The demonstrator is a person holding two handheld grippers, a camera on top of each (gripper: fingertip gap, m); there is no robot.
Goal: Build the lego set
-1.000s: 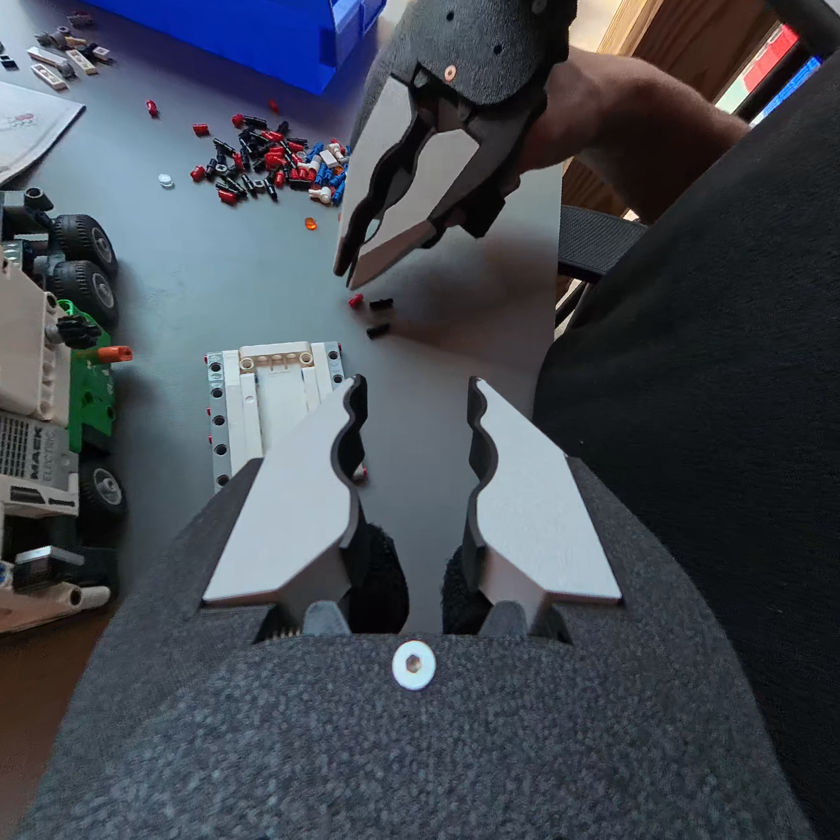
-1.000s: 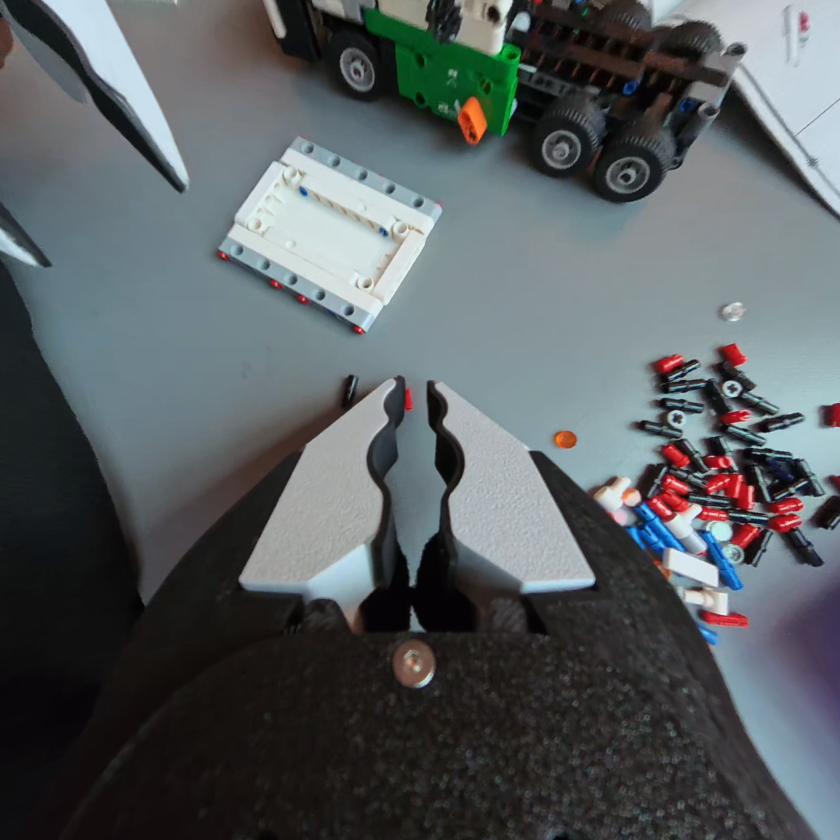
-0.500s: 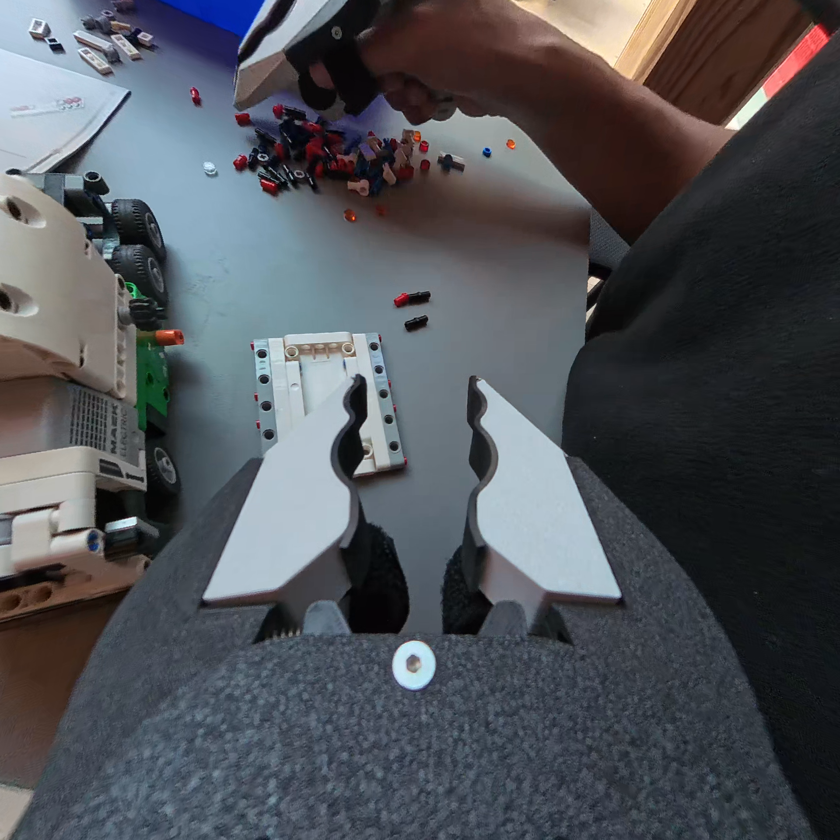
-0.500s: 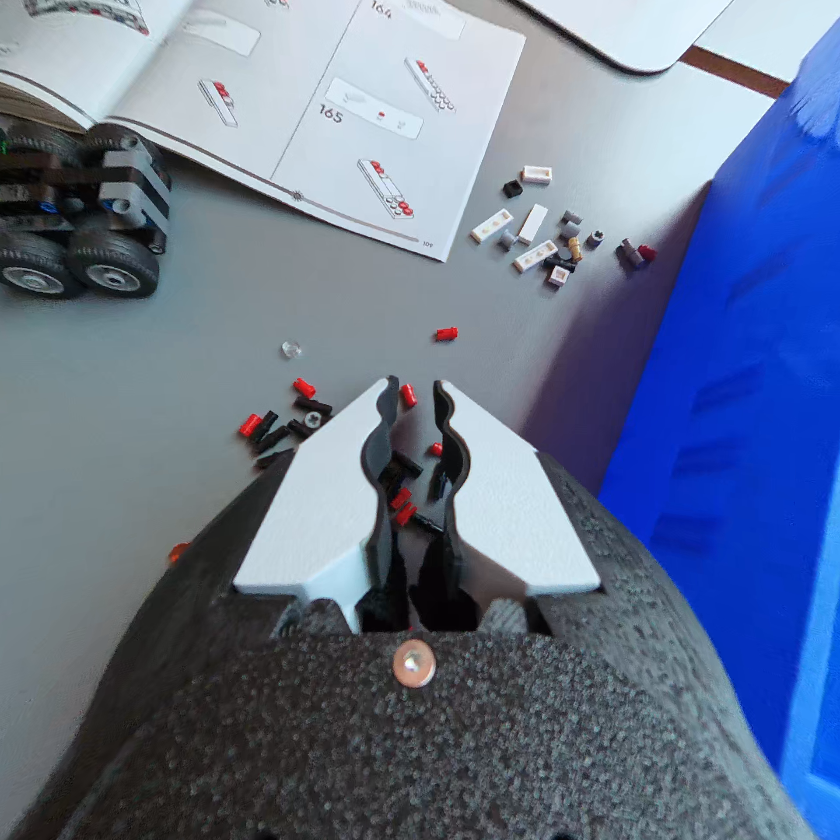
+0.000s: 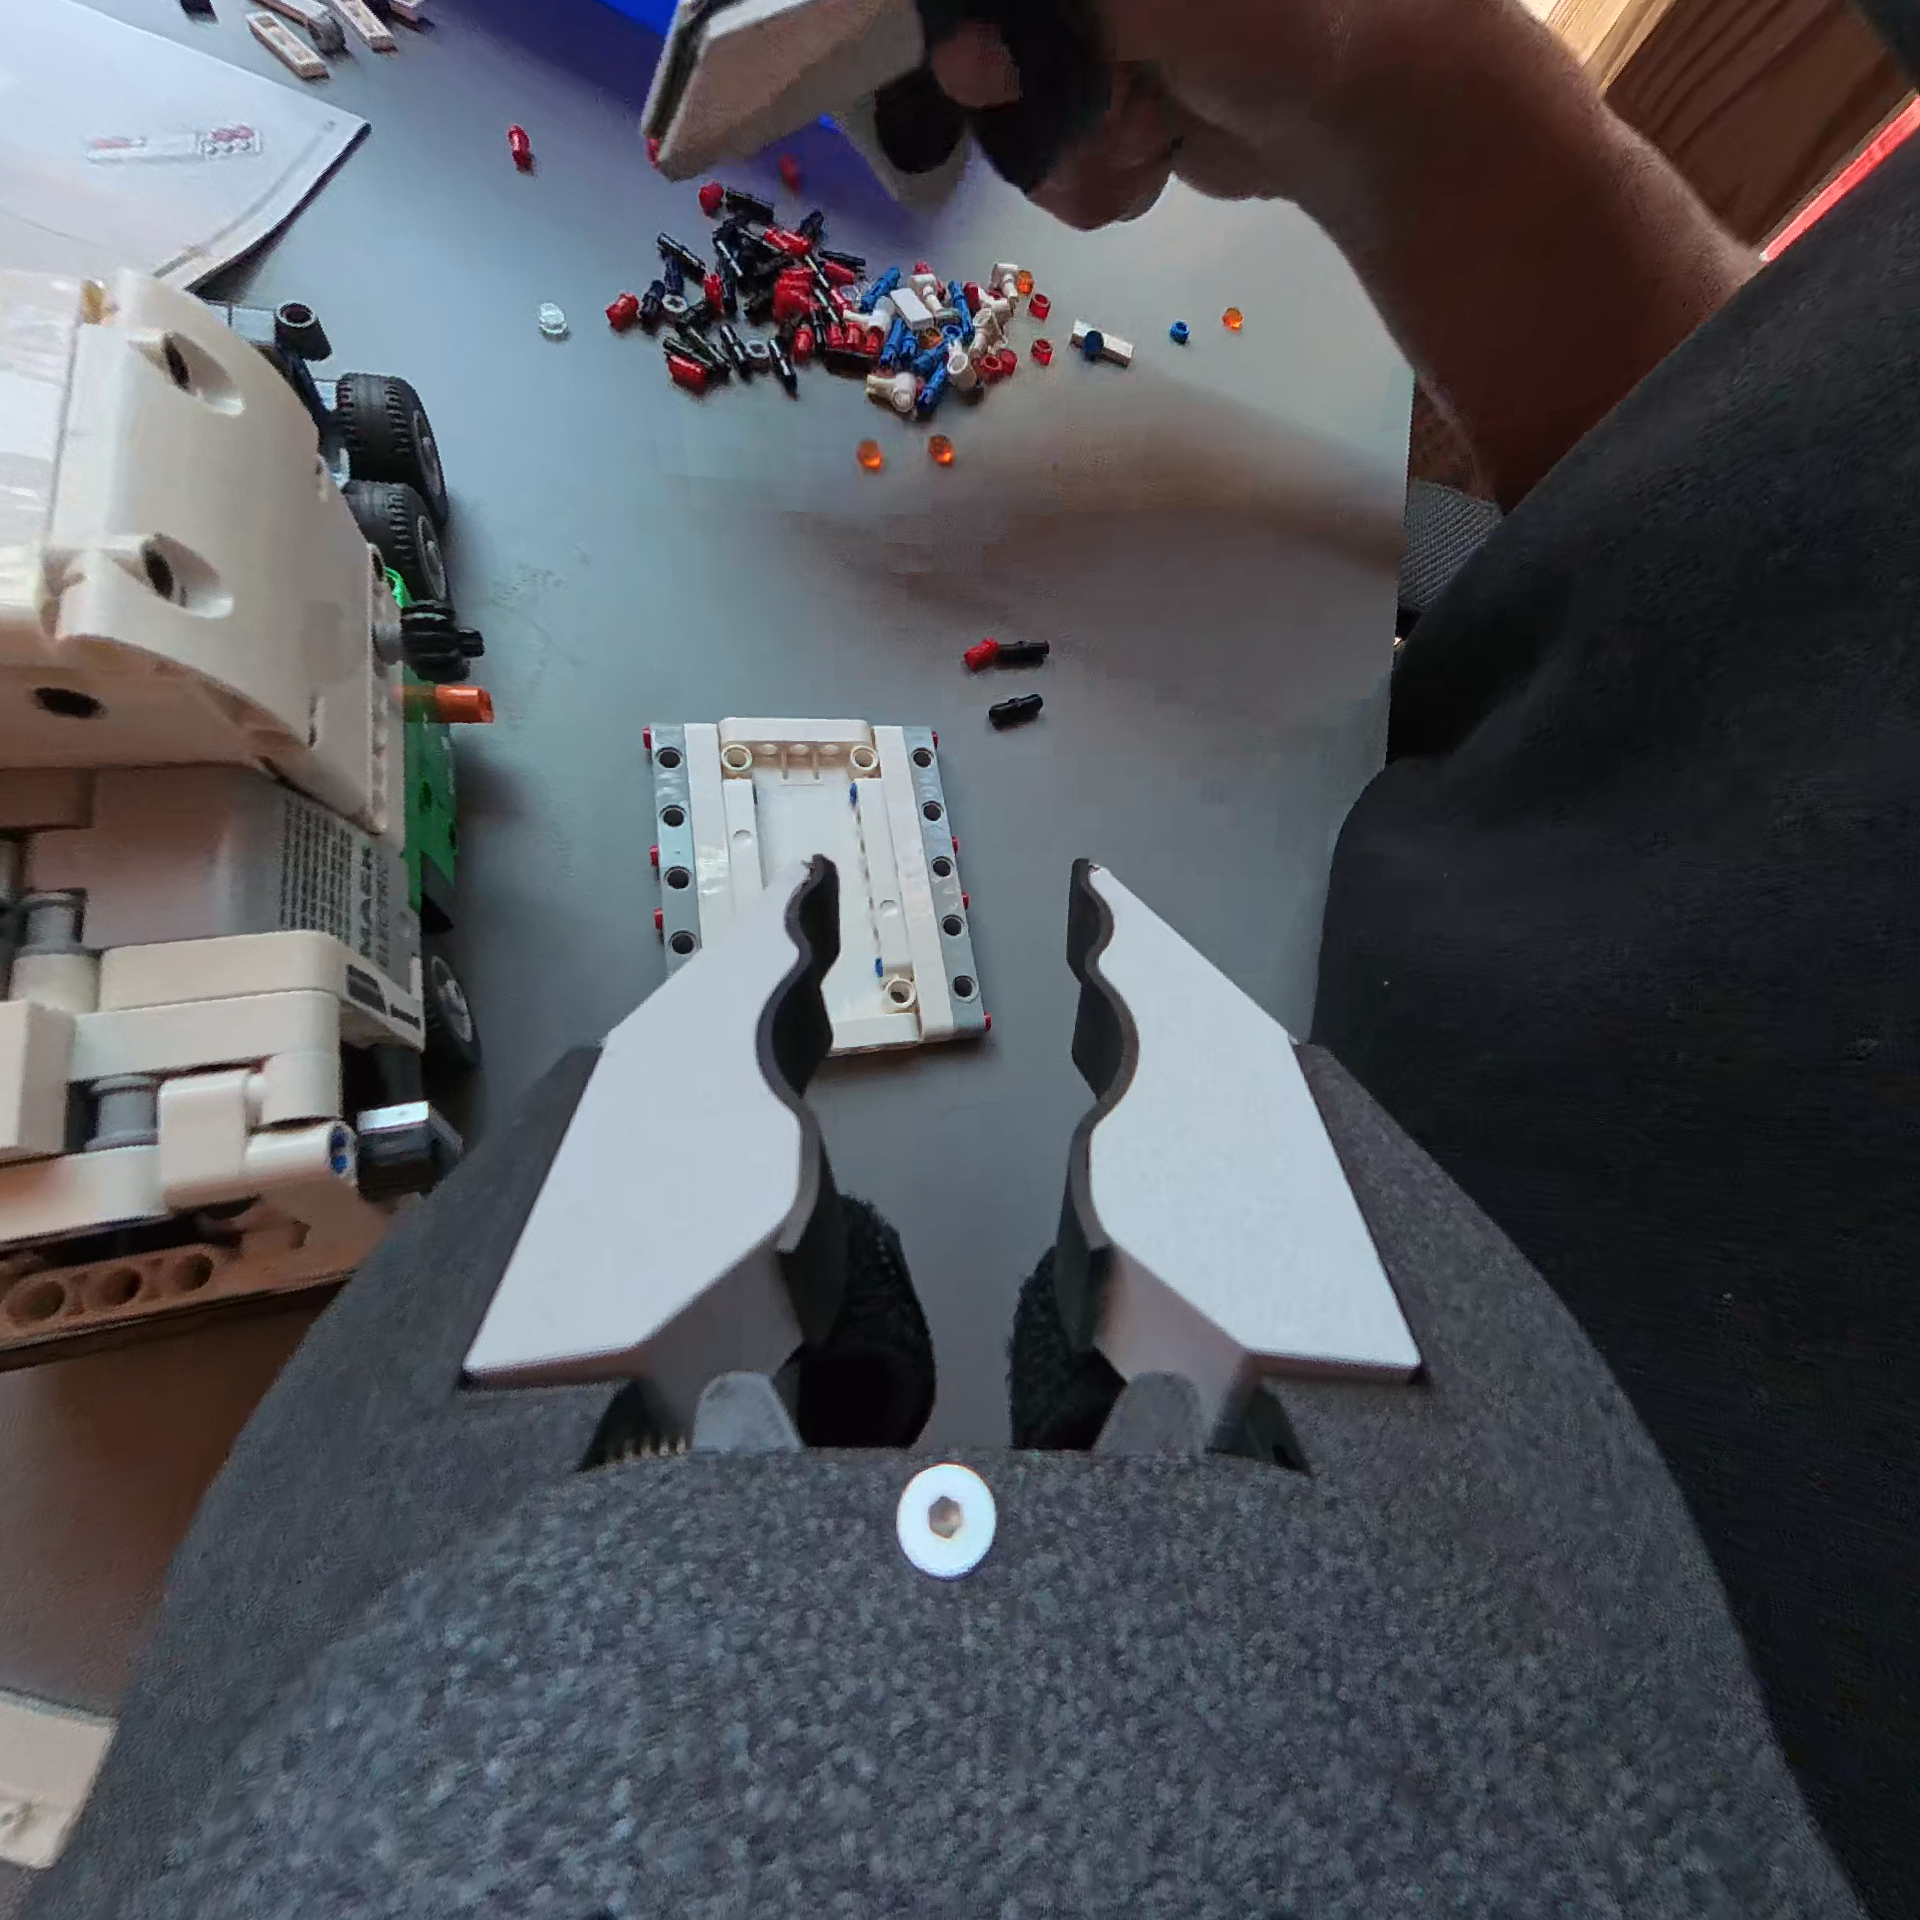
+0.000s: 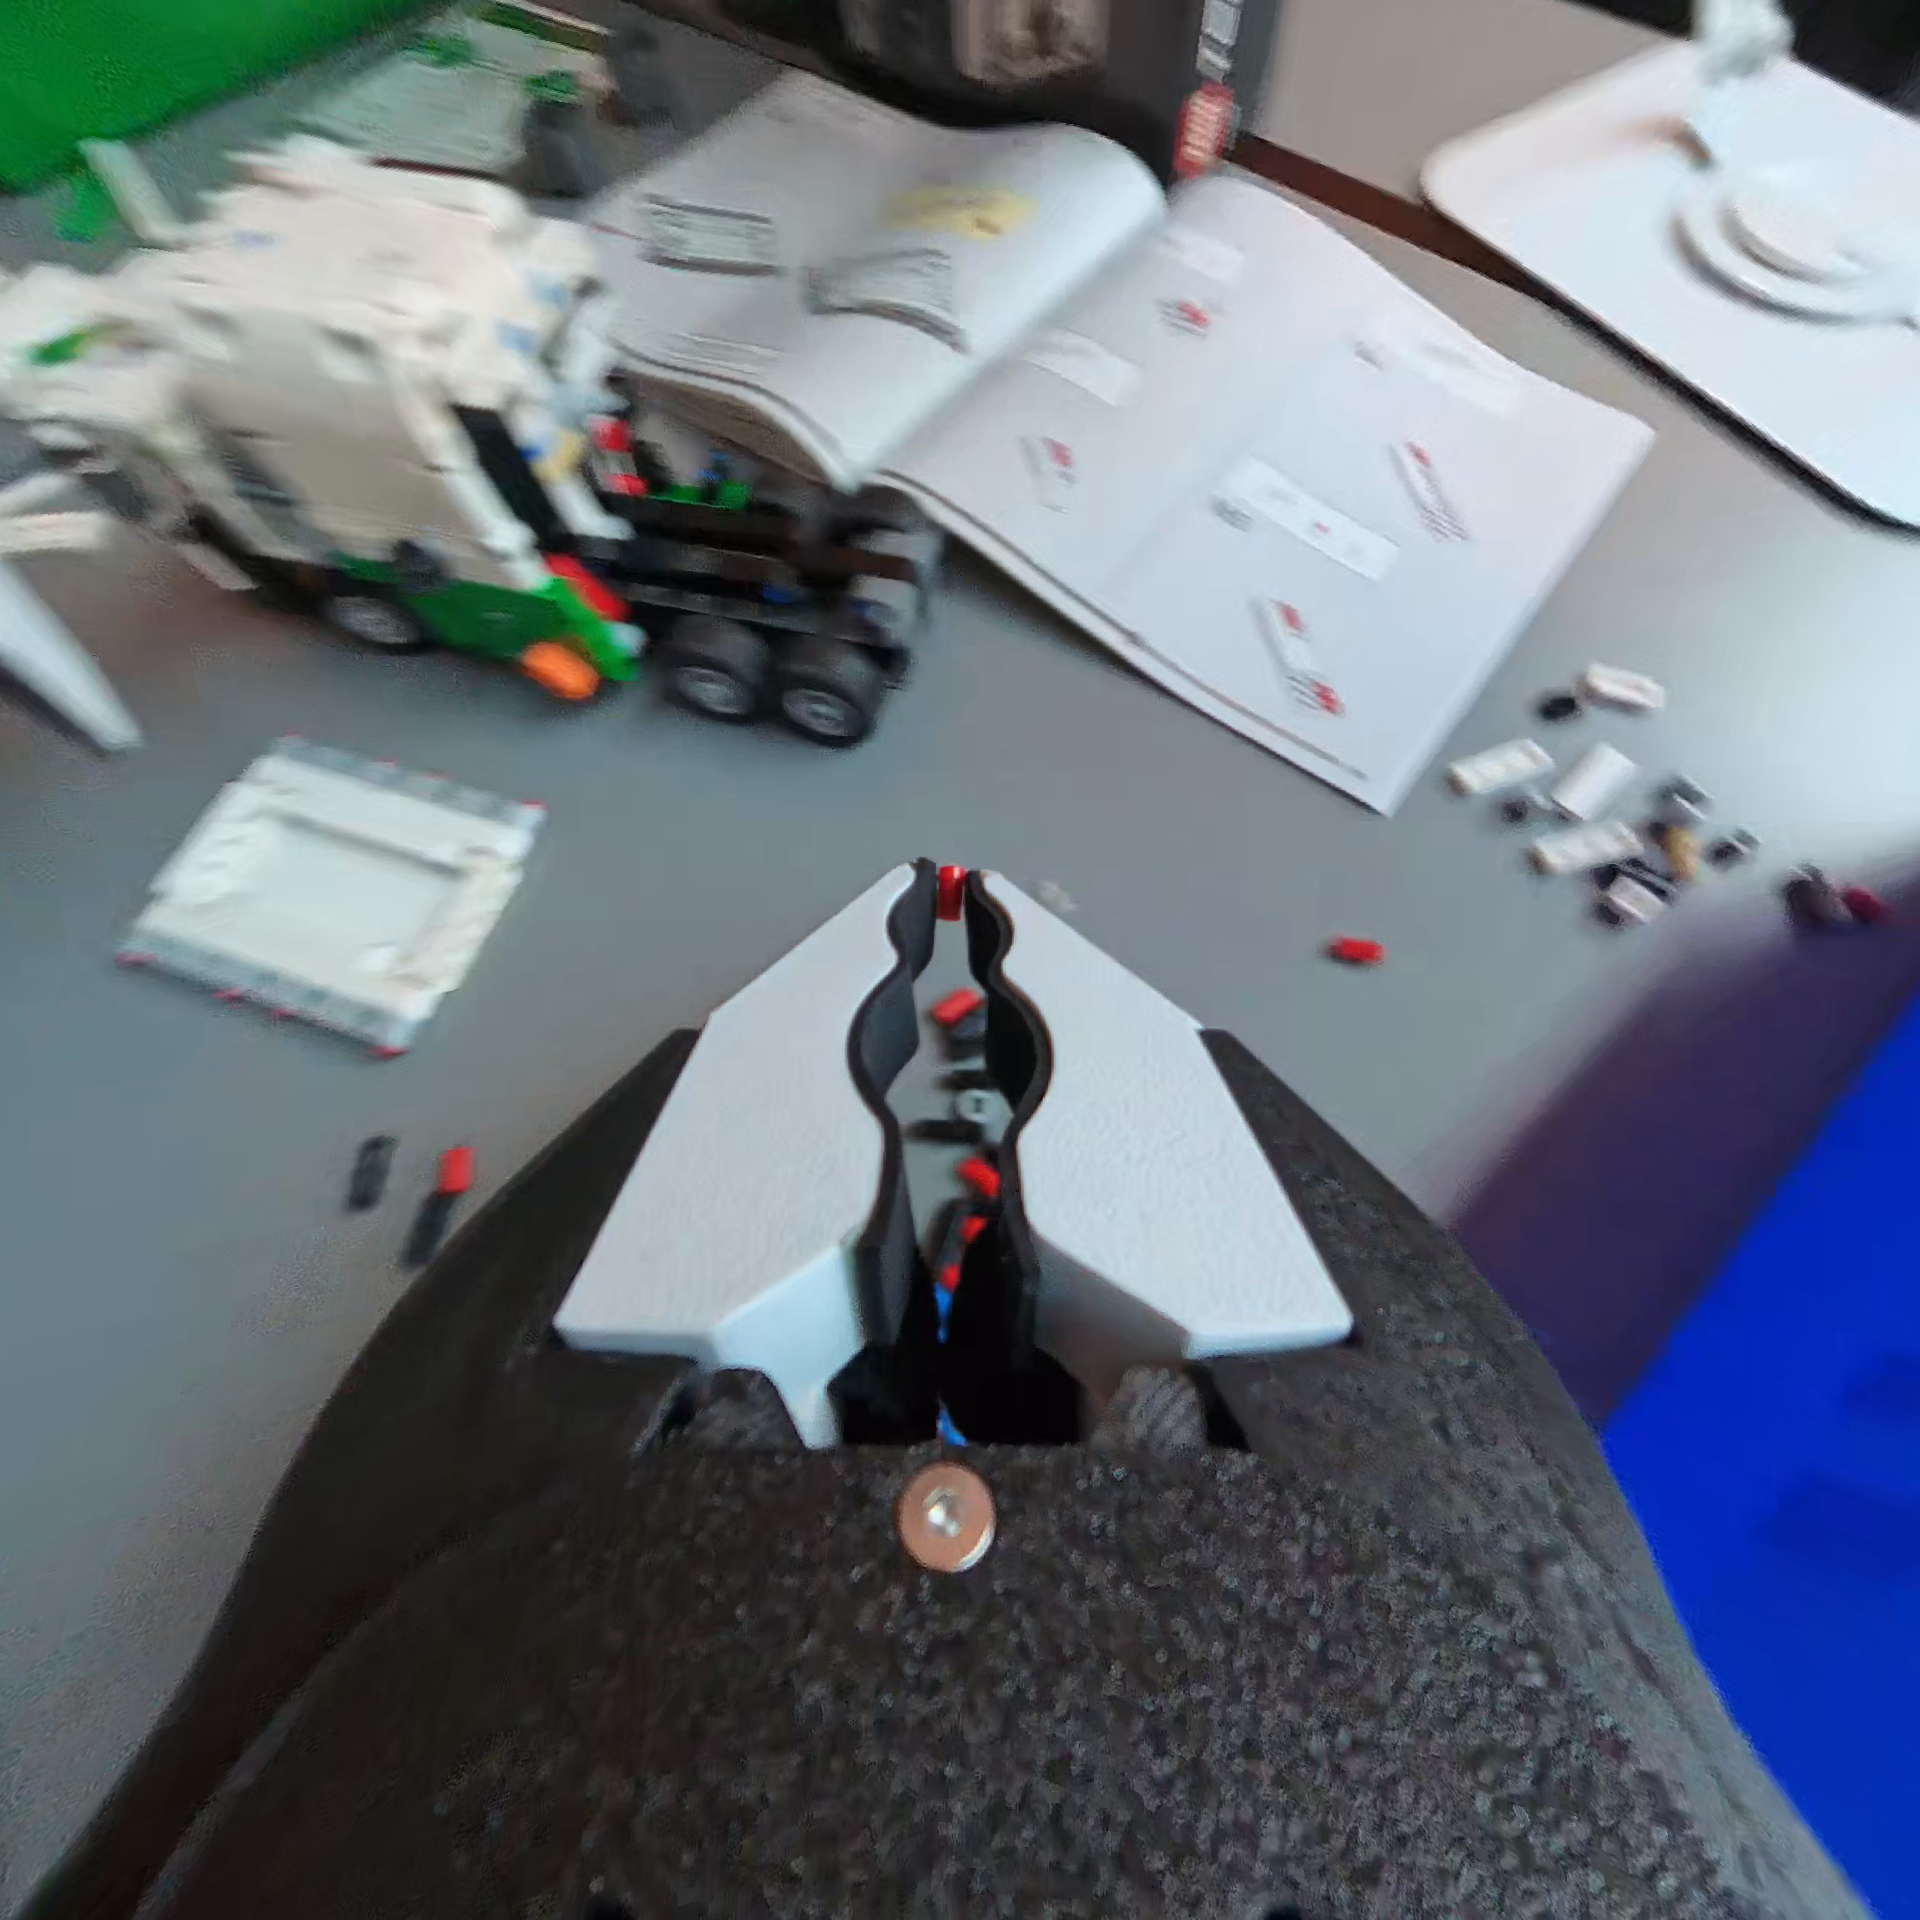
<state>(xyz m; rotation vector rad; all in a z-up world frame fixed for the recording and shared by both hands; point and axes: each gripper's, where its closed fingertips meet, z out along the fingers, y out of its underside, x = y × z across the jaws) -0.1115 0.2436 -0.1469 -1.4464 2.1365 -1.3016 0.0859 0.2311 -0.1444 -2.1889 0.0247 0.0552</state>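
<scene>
A flat white and grey panel assembly (image 5: 810,883) lies on the grey table; it also shows in the right wrist view (image 6: 322,894). My left gripper (image 5: 951,878) is open and empty, its left fingertip over the panel. My right gripper (image 6: 945,883) is shut on a small red pin (image 6: 948,894) at its tips, raised above the pile of red, black and blue pins (image 5: 831,312). The right gripper also shows at the top of the left wrist view (image 5: 790,83). The white and green truck (image 5: 197,790) stands left of the panel.
An open instruction booklet (image 6: 1195,416) lies beyond the truck. Loose black and red pins (image 5: 1003,681) lie right of the panel. Small white and grey pieces (image 6: 1590,800) lie by a blue bin (image 6: 1787,1299). A white tray (image 6: 1714,239) is at the far right. A dark-clothed torso fills the left wrist view's right side. The gap from one gripper's tips to the other's is roughly 20 cm.
My right gripper swung from the panel to the pin pile, closed on a red pin and lifted, turning back toward the truck. My left gripper stayed open and drew slightly back over the panel.
</scene>
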